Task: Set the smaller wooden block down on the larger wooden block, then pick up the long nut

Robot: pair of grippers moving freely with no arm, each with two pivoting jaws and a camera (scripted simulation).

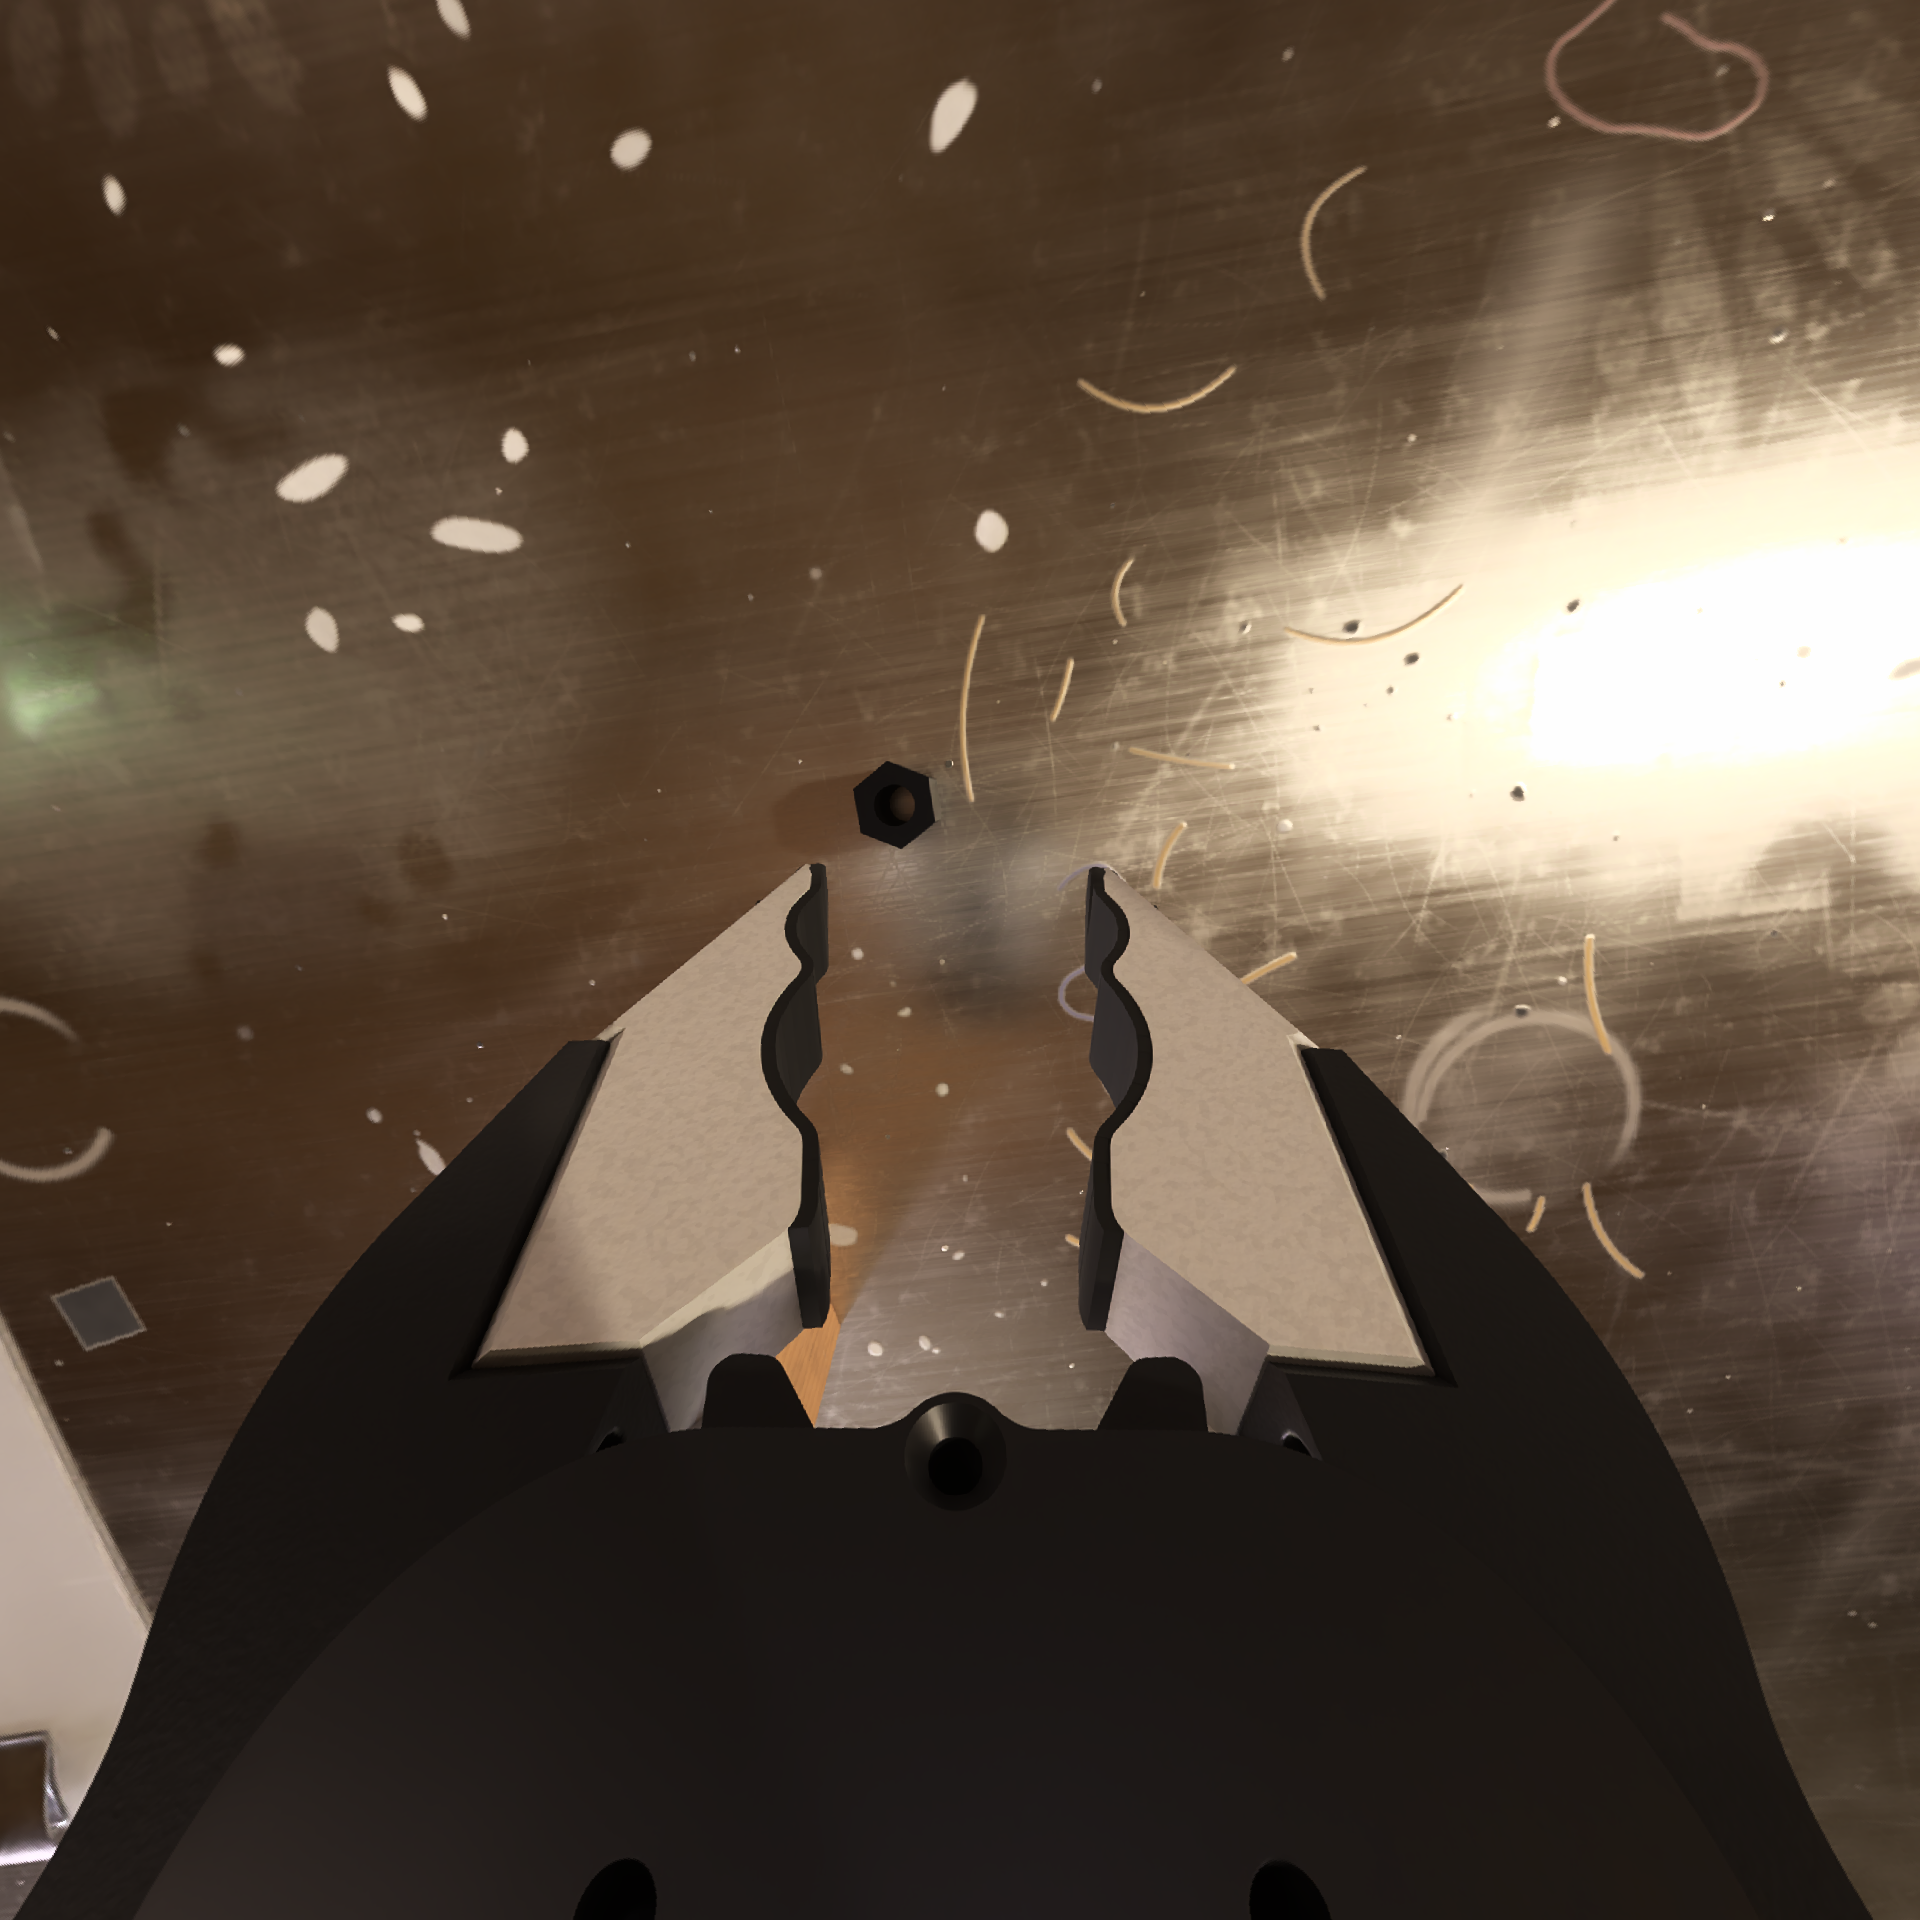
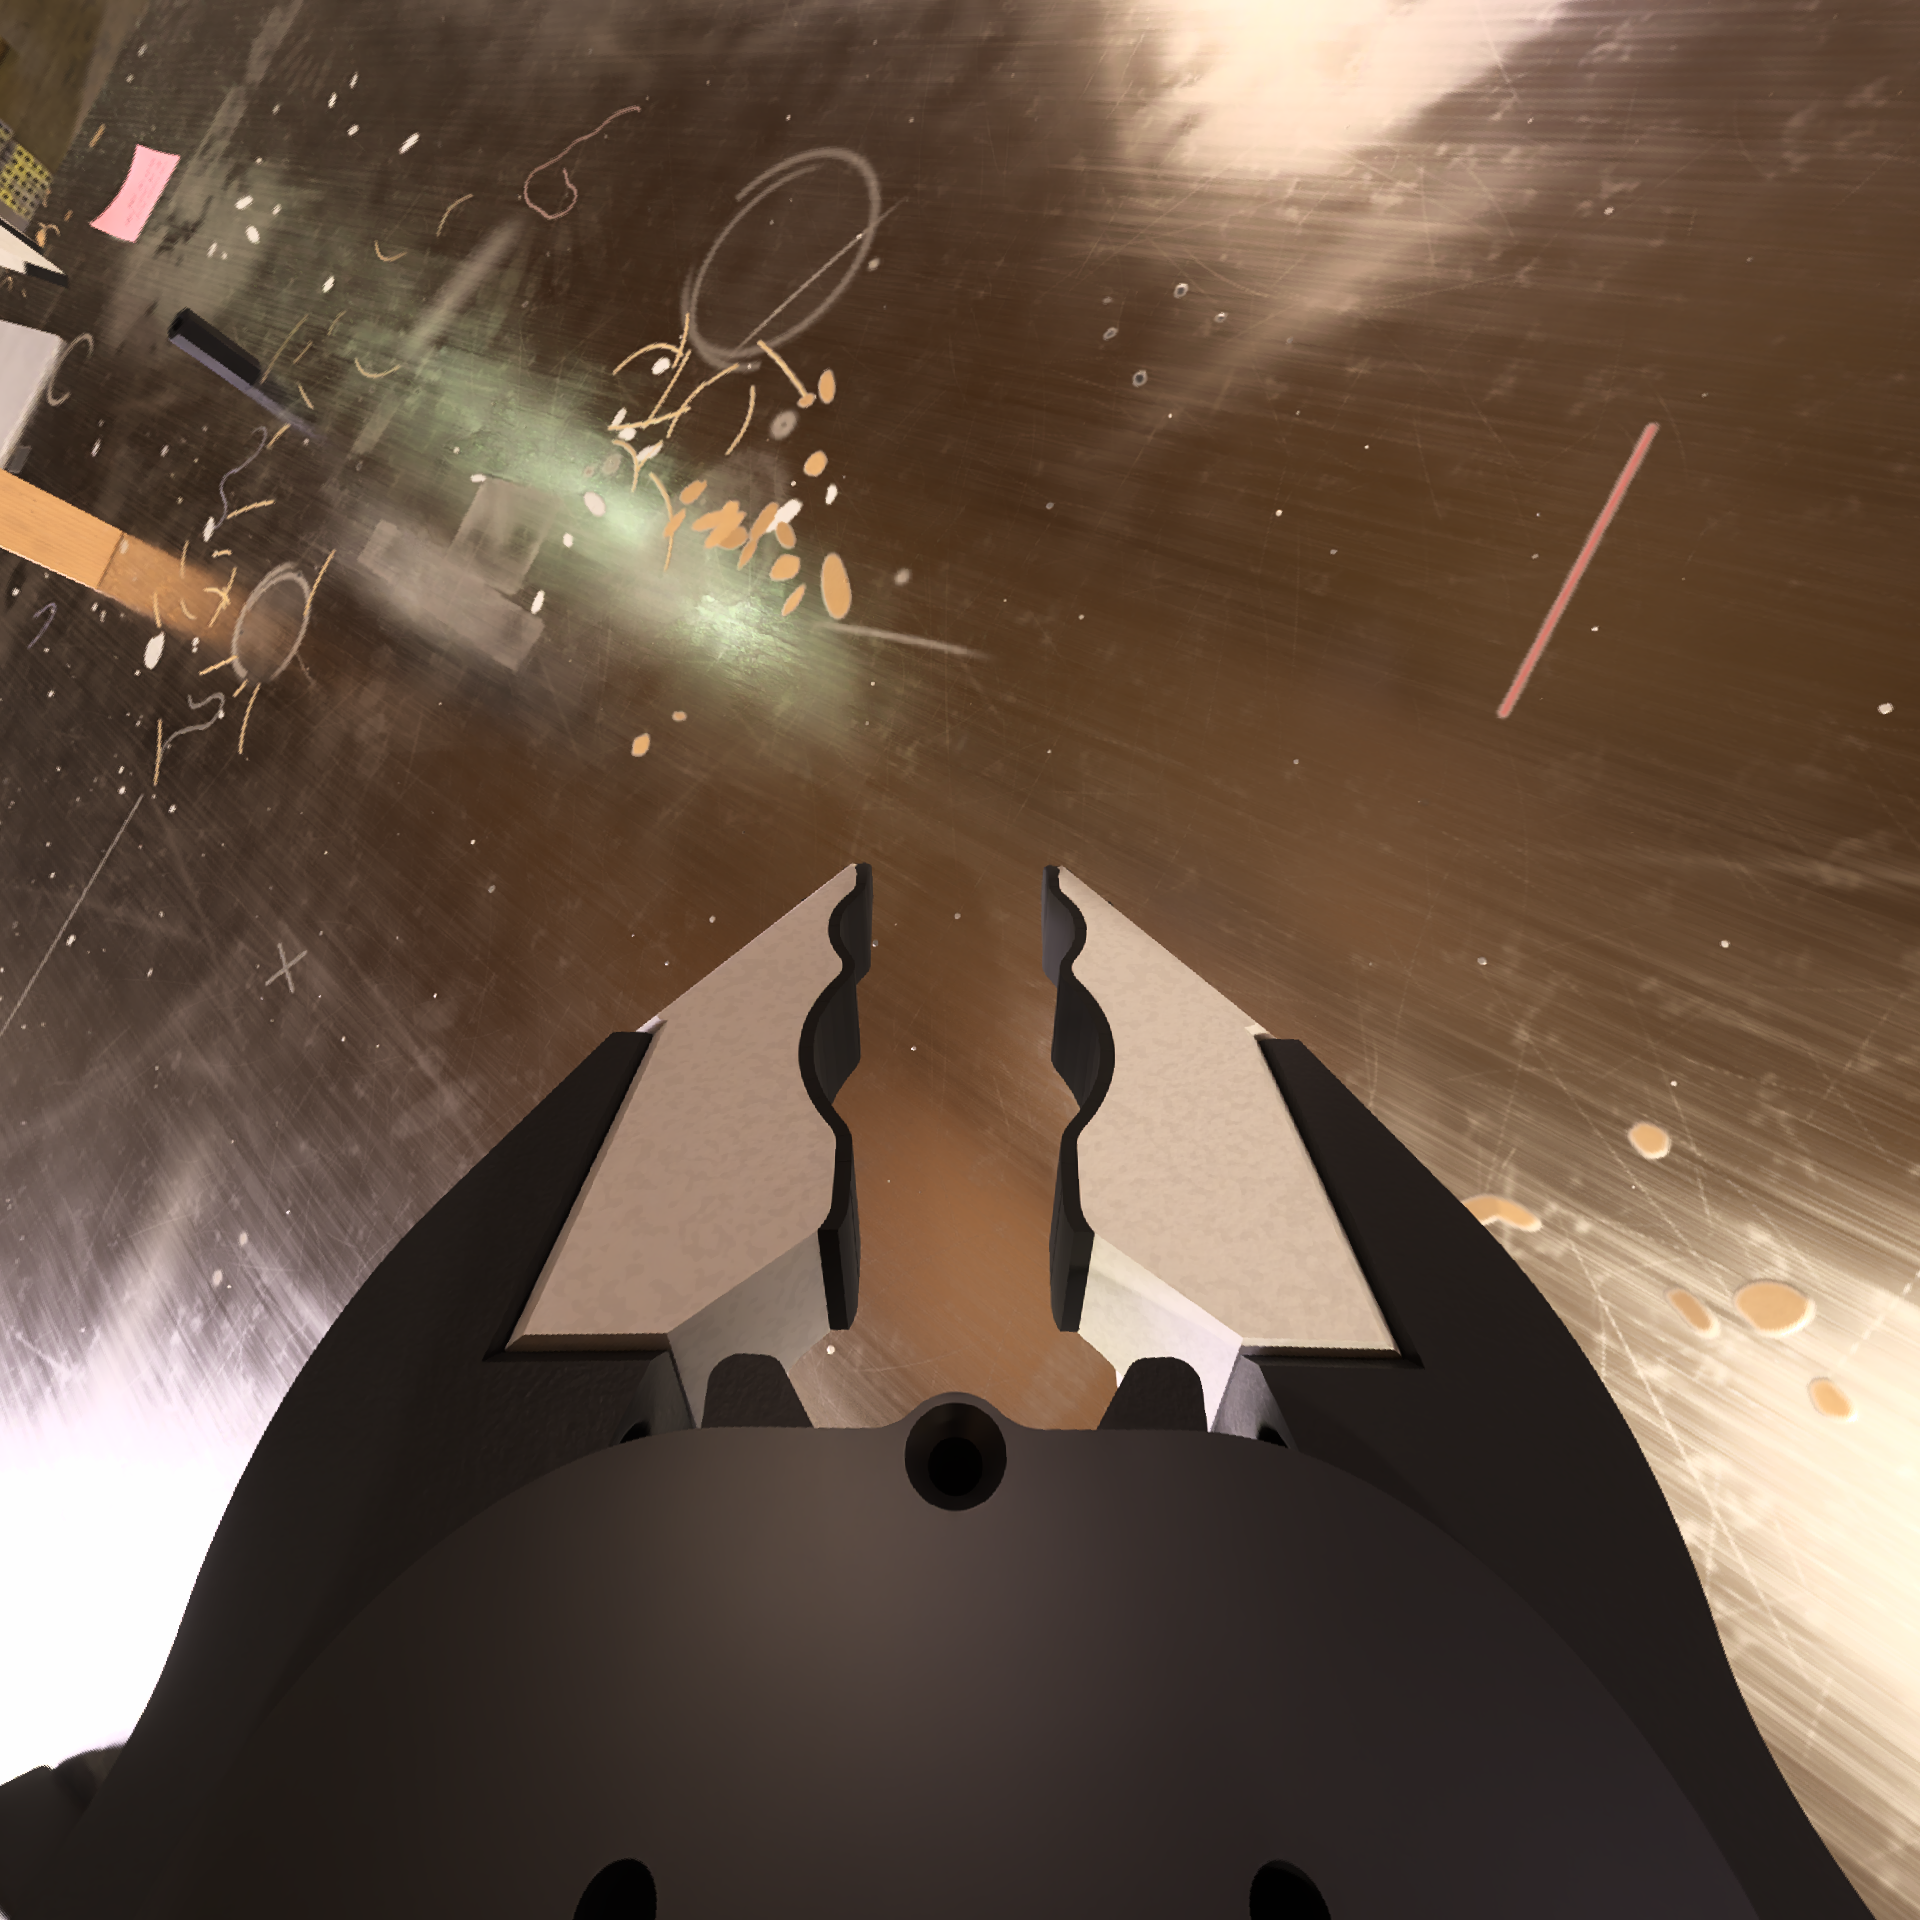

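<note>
The long nut (image 1: pixel 894 802) is black and hexagonal, seen end-on on the scratched metal table just beyond my left fingertip. My left gripper (image 1: pixel 956 878) is open and empty above the table. A sliver of a wooden block (image 1: pixel 816 1361) shows low between its fingers. My right gripper (image 2: pixel 956 873) is open and empty over bare table. In the right wrist view the long nut (image 2: pixel 213 348) shows as a black hex bar far to the upper left. A wooden block (image 2: pixel 52 535) is cut off by the left edge below it. I cannot tell whether two blocks are stacked.
The metal table (image 1: pixel 416 935) bears scratches, white specks and tan curls. A small grey square (image 1: pixel 99 1311) and a white object (image 1: pixel 42 1507) are at the lower left. A pink note (image 2: pixel 140 187) lies far off. A red line (image 2: pixel 1574 571) marks the table at the right.
</note>
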